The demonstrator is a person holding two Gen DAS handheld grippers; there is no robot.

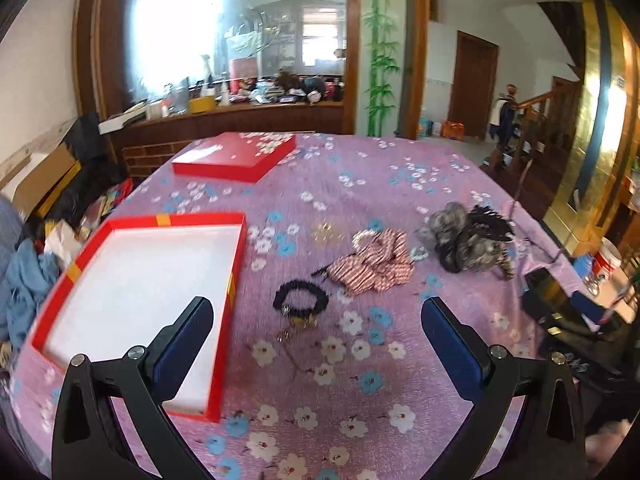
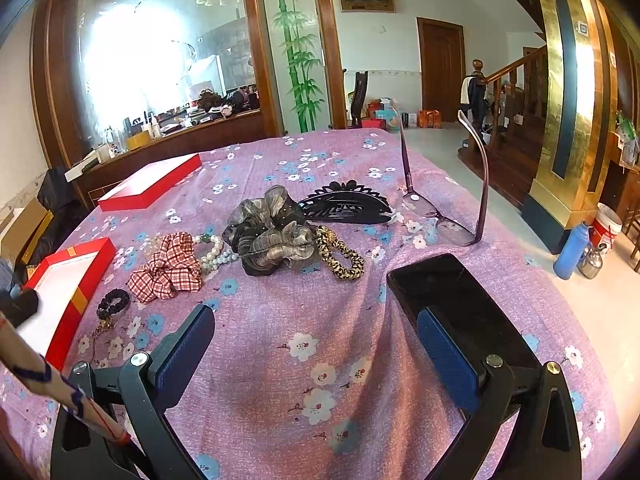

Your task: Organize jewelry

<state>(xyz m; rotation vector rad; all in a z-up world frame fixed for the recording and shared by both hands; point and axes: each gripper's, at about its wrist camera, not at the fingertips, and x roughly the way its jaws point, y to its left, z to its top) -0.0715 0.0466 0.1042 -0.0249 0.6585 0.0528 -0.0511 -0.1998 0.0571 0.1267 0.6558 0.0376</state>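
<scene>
Two views, left wrist first: left gripper (image 1: 318,334) has its jaws spread wide and empty, above the flowered cloth (image 1: 400,184) on the desk.
Target bearing: black beaded bracelet (image 1: 300,300) lies just ahead between the jaws, ring flat, no long axis; open red box (image 1: 132,276) sits to its left.
Right wrist view: right gripper (image 2: 316,344) also wide, holding nothing; bracelet (image 2: 113,303) far to its left, so the left hand is nearer.
Writing: none legible.

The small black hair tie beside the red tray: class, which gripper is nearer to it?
Left. The left gripper hangs open just short of the black hair tie; the right gripper is open farther right, near the phone.
</scene>
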